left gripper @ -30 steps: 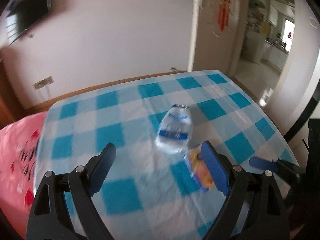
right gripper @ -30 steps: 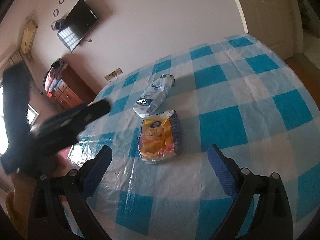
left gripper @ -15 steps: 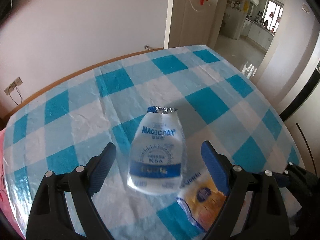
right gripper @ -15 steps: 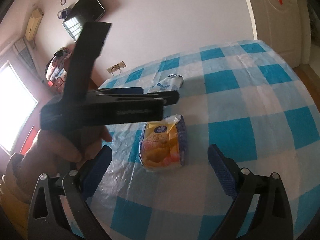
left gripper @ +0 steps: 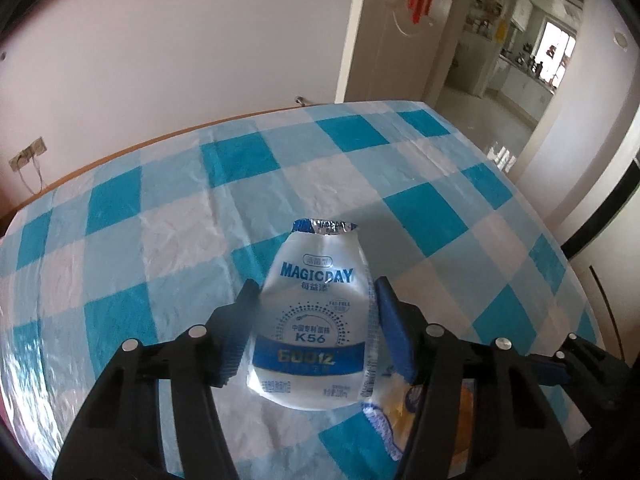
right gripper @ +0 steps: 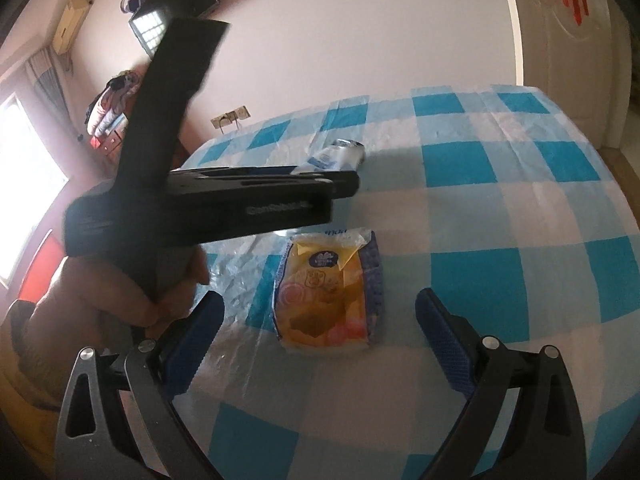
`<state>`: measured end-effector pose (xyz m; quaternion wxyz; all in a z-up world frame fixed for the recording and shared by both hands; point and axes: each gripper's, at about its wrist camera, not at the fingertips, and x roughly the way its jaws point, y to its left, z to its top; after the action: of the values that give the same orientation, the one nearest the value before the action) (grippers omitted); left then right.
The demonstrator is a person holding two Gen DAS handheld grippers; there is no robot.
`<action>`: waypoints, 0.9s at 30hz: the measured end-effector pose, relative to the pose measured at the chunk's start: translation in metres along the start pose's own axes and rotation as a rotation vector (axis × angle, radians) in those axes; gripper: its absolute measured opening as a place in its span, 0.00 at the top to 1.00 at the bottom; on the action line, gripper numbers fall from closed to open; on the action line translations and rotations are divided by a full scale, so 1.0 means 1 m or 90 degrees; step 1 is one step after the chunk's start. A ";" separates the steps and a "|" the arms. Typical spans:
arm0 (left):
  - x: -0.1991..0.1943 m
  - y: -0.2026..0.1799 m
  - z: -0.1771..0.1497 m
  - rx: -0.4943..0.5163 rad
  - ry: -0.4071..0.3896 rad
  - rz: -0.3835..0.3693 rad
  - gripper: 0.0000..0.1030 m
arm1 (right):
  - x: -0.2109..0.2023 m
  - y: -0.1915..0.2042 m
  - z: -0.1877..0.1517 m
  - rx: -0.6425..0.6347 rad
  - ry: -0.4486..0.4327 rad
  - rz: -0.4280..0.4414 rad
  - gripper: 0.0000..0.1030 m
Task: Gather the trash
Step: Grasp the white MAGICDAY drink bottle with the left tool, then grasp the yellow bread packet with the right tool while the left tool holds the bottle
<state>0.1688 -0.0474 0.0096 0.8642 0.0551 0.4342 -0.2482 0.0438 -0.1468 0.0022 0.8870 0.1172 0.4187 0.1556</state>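
A crushed white and blue MAGICDAY drink bottle (left gripper: 316, 320) lies on the blue-checked tablecloth (left gripper: 168, 240). My left gripper (left gripper: 312, 332) has closed in around the bottle, with both pads at its sides. A yellow snack wrapper (right gripper: 326, 292) lies just right of the bottle; its corner shows in the left wrist view (left gripper: 404, 412). My right gripper (right gripper: 318, 348) is open and empty, with the wrapper just beyond its fingers. The left gripper's body (right gripper: 208, 204) crosses the right wrist view and hides most of the bottle (right gripper: 340, 156).
The table's far edge meets a white wall (left gripper: 200, 60). An open doorway (left gripper: 500, 60) lies to the right. The person's hand (right gripper: 120, 292) holds the left gripper. A pink cloth lies off the table's left side.
My left gripper moved forward over the bottle and closed from wide open until its pads sit against the bottle's sides. The right gripper stayed open and shifted slightly toward the wrapper.
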 end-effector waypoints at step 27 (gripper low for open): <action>-0.099 0.032 -0.096 -0.153 -0.060 0.098 0.42 | 0.017 0.022 -0.004 -0.107 0.016 -0.073 0.49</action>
<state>0.0650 0.0480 0.0231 0.9005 -0.0275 0.4143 -0.1294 0.0466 -0.1195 -0.0045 0.8958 0.0160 0.4213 0.1406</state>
